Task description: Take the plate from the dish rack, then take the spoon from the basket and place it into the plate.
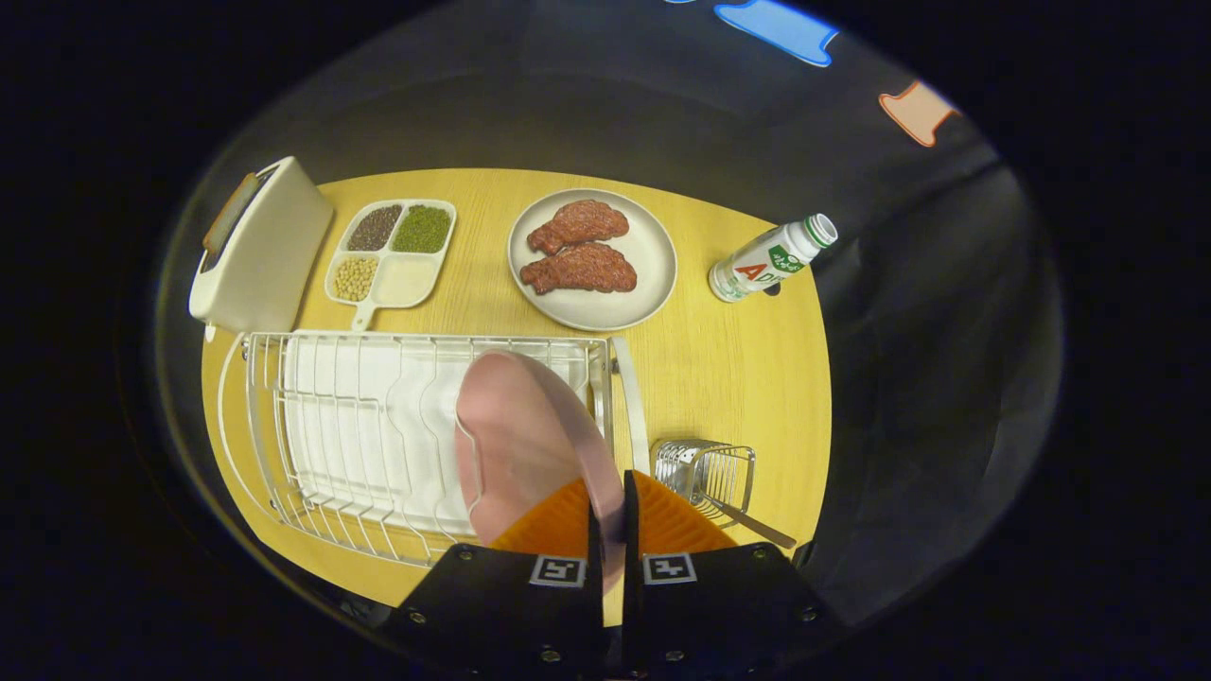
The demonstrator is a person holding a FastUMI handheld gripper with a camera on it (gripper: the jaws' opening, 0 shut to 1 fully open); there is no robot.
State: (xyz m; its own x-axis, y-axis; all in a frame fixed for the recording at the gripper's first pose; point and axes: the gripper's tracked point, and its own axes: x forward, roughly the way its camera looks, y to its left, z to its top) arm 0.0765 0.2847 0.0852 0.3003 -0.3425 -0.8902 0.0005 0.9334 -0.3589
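Rack [359, 445] ahead-left of fingers; plate [516, 445] upright between them, rim pinched by gripper [612, 515]. Likely stiff, smooth, breakable, so best held firm at rim. Basket [710, 468] just right, spoon [752, 523] slim, probably slippery

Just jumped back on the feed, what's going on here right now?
The handheld gripper is shut on the rim of the pink plate, which is upright over the white dish rack, so the plate is being taken out. The spoon is in the small wire basket to the right of the rack, untouched. Beyond the rack on the wooden table sit a toaster, a divided tray of grains, a plate of meat and a bottle.
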